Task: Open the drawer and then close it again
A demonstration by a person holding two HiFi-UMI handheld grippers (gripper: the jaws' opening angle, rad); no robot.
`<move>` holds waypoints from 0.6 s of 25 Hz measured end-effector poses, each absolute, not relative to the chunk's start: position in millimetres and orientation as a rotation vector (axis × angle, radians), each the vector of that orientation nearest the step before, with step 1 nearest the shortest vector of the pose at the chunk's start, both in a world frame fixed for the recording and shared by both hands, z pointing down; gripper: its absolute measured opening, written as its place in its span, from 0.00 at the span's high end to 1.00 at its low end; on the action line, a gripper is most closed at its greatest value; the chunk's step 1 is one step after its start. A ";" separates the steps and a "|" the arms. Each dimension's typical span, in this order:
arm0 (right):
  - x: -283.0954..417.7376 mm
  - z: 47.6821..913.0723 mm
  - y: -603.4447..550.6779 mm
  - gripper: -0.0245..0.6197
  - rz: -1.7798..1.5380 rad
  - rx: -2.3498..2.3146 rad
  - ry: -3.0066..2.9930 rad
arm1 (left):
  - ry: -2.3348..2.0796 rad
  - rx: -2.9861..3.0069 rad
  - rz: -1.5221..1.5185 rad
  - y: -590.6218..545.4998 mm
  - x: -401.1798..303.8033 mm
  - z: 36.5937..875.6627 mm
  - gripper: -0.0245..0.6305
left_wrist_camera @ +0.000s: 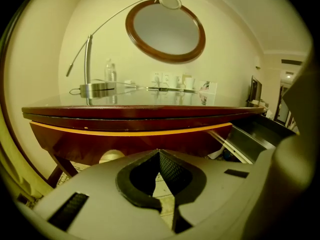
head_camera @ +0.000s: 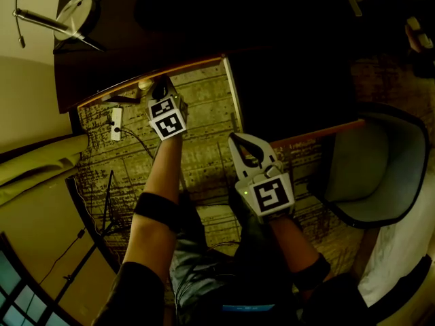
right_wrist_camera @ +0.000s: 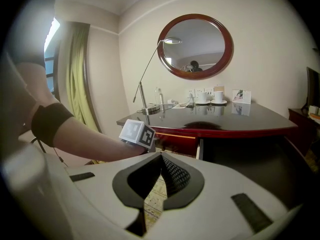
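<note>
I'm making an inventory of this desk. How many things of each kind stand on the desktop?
Desk lamp: 1
Water bottle: 1
Cups: 2
Picture card: 1
Total: 5
The small clutter near the lamp is too blurred to count.
</note>
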State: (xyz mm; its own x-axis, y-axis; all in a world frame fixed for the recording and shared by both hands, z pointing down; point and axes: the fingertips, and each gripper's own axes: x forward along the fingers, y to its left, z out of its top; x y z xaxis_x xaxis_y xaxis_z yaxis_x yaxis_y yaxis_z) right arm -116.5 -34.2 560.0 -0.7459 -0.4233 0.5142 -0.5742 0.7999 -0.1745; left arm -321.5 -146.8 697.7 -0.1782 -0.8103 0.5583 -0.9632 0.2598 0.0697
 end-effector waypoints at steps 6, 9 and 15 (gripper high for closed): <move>-113.6 562.1 -38.0 0.96 0.452 0.758 -2.526 | -2.051 1.624 0.435 -158.9 -327.5 698.4 0.96; -111.1 563.7 -39.4 0.96 0.458 0.771 -2.521 | -2.051 1.638 0.453 -161.7 -329.5 699.1 0.96; -110.0 562.9 -35.2 0.96 0.465 0.775 -2.523 | -2.051 1.659 0.538 -147.4 -330.7 696.7 0.96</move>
